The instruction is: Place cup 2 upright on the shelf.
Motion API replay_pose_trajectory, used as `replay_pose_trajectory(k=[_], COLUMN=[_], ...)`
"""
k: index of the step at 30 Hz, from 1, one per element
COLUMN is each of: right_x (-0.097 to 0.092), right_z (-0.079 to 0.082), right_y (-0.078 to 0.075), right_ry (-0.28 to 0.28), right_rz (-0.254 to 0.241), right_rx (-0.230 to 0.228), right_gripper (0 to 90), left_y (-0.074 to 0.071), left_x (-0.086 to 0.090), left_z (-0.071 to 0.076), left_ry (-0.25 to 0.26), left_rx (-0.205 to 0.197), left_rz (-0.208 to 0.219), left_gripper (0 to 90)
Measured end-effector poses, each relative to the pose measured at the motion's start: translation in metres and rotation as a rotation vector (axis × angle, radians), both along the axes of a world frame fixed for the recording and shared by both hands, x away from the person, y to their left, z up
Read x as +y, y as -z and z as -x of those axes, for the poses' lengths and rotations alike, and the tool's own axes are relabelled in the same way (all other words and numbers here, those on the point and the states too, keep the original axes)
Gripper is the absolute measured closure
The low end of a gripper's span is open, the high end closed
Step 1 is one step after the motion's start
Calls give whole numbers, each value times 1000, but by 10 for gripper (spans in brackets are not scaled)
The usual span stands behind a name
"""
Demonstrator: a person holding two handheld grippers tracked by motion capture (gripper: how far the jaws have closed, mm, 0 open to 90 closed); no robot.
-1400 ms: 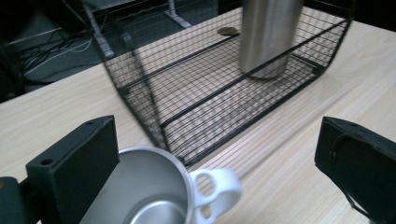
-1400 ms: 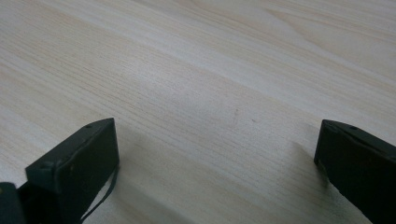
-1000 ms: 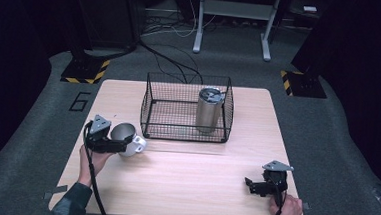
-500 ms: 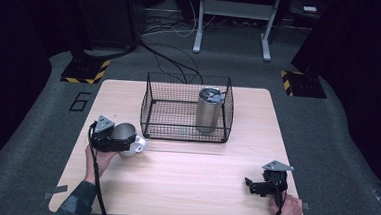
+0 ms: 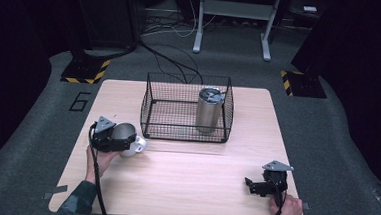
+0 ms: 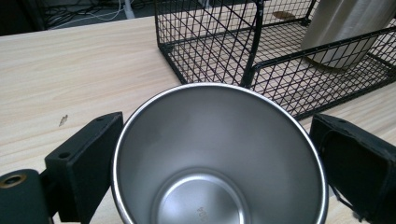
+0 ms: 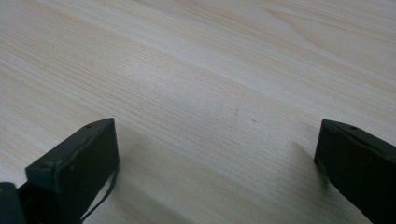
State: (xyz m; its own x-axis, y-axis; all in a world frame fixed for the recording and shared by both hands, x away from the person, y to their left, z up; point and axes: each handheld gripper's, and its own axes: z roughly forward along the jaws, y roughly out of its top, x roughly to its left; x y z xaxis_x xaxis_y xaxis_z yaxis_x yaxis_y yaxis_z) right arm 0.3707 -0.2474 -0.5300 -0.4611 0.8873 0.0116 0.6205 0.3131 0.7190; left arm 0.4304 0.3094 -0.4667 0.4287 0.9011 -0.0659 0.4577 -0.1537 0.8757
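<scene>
- The table (image 5: pixel 184 182) carries everything; the right gripper (image 5: pixel 252 185) rests low over bare wood at its near right corner, jaws spread wide with nothing between them, well apart from the work.
- The wire basket (image 5: pixel 186 107) stands just ahead of and to the right of the left gripper (image 5: pixel 124 139), its near corner post close beyond the jaws in the left gripper view.
- A tall steel tumbler (image 5: pixel 209 109) stands upright inside the basket's right end, well beyond that gripper.
- The steel cup (image 6: pixel 217 158) sits between the left gripper's jaws, mouth facing its camera. The left jaw touches the wall; the right appears just off it, so I cannot tell whether the grip is firm.
- Risk, as I judge it: the smooth tapered wall could slip through a loose pinch if lifted fast.
- If the cup is bound for the basket, a low carry could knock its base on the top wire, or bump the tumbler.
</scene>
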Motion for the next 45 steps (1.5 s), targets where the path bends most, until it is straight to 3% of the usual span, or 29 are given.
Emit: replay_pose_trajectory(k=[9, 18, 35, 45], right_x=[0, 0, 0, 0], right_z=[0, 0, 0, 0], right_y=[0, 0, 0, 0], right_ry=[0, 0, 0, 0], right_rz=[0, 0, 0, 0], right_rx=[1, 0, -1, 0], right_gripper=[0, 0, 0, 0], left_y=[-2, -2, -32, -45], left_x=[-1, 1, -10, -18], left_z=[1, 6, 28, 34], left_ry=[23, 34, 118, 161], left_rx=[-6, -15, -70, -69], left_rz=[-21, -15, -45, -56], left_gripper=[65, 66, 66, 66])
